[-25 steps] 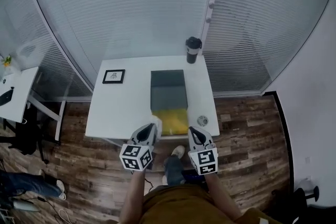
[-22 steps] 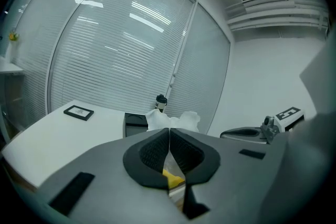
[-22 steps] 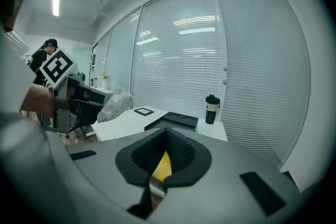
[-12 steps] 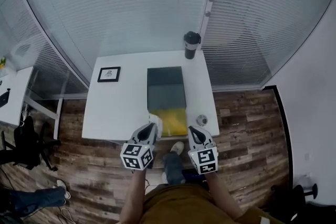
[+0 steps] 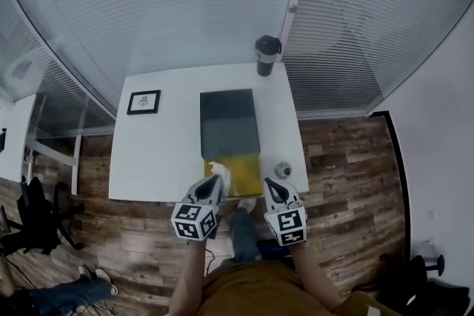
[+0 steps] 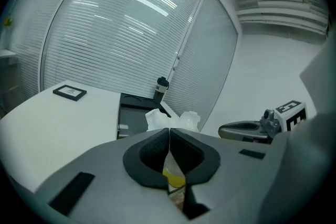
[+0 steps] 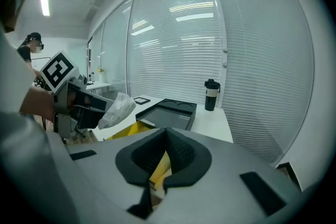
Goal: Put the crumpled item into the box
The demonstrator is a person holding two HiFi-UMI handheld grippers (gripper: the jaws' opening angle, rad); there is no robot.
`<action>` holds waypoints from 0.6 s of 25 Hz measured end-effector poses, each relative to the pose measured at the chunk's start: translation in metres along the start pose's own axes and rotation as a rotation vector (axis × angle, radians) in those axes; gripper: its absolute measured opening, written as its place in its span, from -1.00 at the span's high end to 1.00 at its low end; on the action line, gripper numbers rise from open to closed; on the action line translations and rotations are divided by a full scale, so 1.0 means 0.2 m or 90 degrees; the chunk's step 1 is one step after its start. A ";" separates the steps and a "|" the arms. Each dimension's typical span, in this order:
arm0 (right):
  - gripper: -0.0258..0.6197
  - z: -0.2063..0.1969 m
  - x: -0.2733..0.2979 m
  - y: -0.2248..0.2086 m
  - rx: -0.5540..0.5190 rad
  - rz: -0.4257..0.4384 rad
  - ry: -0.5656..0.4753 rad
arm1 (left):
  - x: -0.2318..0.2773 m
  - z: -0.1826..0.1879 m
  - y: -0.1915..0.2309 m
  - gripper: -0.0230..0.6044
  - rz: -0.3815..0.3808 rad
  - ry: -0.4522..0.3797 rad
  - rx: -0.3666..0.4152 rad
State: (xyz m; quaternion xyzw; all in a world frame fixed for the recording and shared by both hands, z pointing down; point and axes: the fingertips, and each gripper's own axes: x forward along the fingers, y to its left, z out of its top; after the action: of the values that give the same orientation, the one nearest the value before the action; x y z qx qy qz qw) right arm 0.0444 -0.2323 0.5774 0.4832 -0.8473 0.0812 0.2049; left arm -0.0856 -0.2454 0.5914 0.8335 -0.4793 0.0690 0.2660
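A white crumpled item [image 5: 220, 172] sticks out from my left gripper [image 5: 216, 180], which is shut on it at the table's front edge, beside the yellow flap [image 5: 241, 169] of the box. In the left gripper view the crumpled item [image 6: 174, 120] shows just past the closed jaws. The right gripper view shows it [image 7: 117, 108] held above the yellow flap [image 7: 128, 129]. The dark open box [image 5: 229, 122] lies in the middle of the white table [image 5: 159, 152]. My right gripper [image 5: 271, 186] is shut and holds nothing, level with the left one, to the right of the flap.
A black bottle [image 5: 266, 55] stands at the table's far edge behind the box. A small framed picture [image 5: 144, 101] lies at the far left, a small round object [image 5: 283, 169] near the front right. Blinds and glass walls close the back. A black chair [image 5: 41, 214] stands on the wooden floor, left.
Both grippers have come forward to the table's front edge, the left still carrying the crumpled item, now at the yellow flap. The head view has shifted, so the table sits lower and more to the left.
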 end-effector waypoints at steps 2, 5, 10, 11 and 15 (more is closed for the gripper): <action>0.88 -0.02 0.02 -0.02 0.001 -0.001 0.006 | 0.04 -0.03 0.01 0.83 0.000 0.012 0.002; 0.88 -0.05 0.04 -0.05 0.005 -0.003 0.014 | 0.09 -0.07 0.03 0.83 0.002 0.035 0.011; 0.88 -0.08 0.07 -0.08 0.011 -0.008 0.023 | 0.14 -0.13 0.04 0.83 0.002 0.061 0.022; 0.88 -0.08 0.07 -0.08 0.012 -0.008 0.022 | 0.15 -0.14 0.04 0.83 0.002 0.065 0.021; 0.88 -0.09 0.10 -0.09 0.013 -0.001 0.024 | 0.20 -0.17 0.06 0.83 0.002 0.085 0.036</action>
State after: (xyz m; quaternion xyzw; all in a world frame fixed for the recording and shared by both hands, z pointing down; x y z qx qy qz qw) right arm 0.0549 -0.2512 0.6009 0.4845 -0.8420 0.0989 0.2157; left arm -0.0691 -0.2625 0.6392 0.8334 -0.4599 0.1383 0.2737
